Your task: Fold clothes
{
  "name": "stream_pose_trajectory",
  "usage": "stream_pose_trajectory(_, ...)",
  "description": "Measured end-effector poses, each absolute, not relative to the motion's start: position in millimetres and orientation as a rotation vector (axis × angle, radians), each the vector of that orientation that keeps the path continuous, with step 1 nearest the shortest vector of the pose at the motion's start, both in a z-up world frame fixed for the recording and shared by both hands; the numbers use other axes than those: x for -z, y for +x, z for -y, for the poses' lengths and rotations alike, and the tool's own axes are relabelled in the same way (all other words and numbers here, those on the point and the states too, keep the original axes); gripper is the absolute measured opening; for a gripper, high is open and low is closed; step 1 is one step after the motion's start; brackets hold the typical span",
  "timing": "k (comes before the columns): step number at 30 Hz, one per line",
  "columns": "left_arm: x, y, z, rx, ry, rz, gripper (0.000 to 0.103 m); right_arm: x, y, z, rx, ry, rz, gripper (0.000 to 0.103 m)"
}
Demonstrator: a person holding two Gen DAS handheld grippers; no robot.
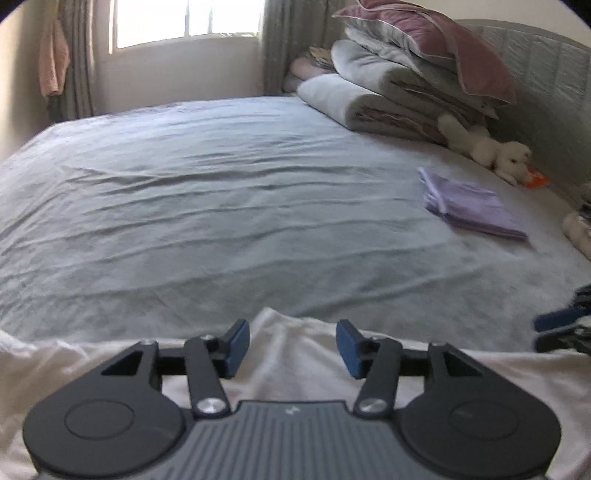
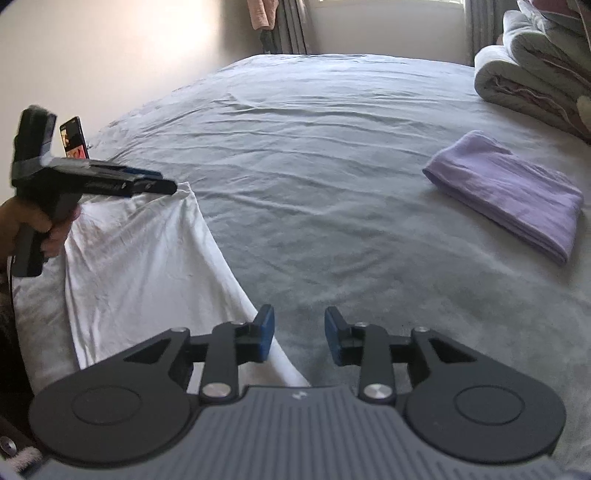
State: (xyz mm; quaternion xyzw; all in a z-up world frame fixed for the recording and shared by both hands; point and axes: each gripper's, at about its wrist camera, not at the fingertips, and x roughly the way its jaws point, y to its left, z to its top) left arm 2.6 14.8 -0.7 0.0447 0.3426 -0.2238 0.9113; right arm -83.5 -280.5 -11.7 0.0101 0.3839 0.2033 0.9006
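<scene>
A white garment (image 2: 147, 266) lies spread on the near edge of the grey bed sheet (image 2: 332, 166). In the left wrist view it (image 1: 291, 354) fills the bottom under my left gripper (image 1: 292, 347), which is open with the cloth's raised fold between its fingers. My right gripper (image 2: 299, 334) is open just above the garment's right edge, holding nothing. The left gripper also shows in the right wrist view (image 2: 162, 184), hovering over the garment's far corner. The right gripper's tips show in the left wrist view (image 1: 557, 325).
A folded lilac cloth (image 2: 513, 192) lies on the bed's right side, also in the left wrist view (image 1: 472, 206). Stacked quilts and pillows (image 1: 406, 74), a white plush toy (image 1: 495, 151) and the padded headboard (image 1: 546, 74) stand at the far right. A window (image 1: 184, 18) is behind.
</scene>
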Motion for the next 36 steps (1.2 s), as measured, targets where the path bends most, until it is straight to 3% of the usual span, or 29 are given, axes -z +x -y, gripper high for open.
stream_pose_trajectory(9,5,-25,14,0.556,-0.154,-0.793,0.051,15,-78,263,-0.433,0.098,-0.814,0.036)
stream_pose_trajectory(11,13,-27,15,0.593,-0.193,-0.802,0.044,11,-76,261,-0.432,0.134,-0.815,0.036)
stream_pose_trajectory(13,23,-24,13,0.582,-0.228,-0.837,0.027,4,-73,259,-0.432,0.169,-0.807,0.037)
stream_pose_trajectory(15,33,-17,7,0.572,-0.290,-0.891,0.018,-2,-65,255,-0.434,0.191,-0.804,0.038)
stream_pose_trajectory(24,48,3,-16,0.562,-0.477,-0.941,0.013,24,-23,234,-0.510,0.238,-0.872,0.039)
stream_pose_trajectory(27,52,8,-17,0.565,-0.500,-0.959,0.013,24,-17,226,-0.559,0.212,-0.862,0.036)
stream_pose_trajectory(28,52,9,-18,0.570,-0.514,-0.963,0.014,23,-17,225,-0.569,0.214,-0.858,0.022)
stream_pose_trajectory(30,53,12,-20,0.581,-0.555,-0.976,0.019,22,-16,223,-0.590,0.220,-0.851,0.010)
stream_pose_trajectory(34,56,17,-27,0.606,-0.667,-0.993,0.038,14,-19,219,-0.626,0.214,-0.817,0.007)
stream_pose_trajectory(36,54,17,-28,0.606,-0.676,-0.990,0.042,9,-24,217,-0.651,0.211,-0.801,0.007)
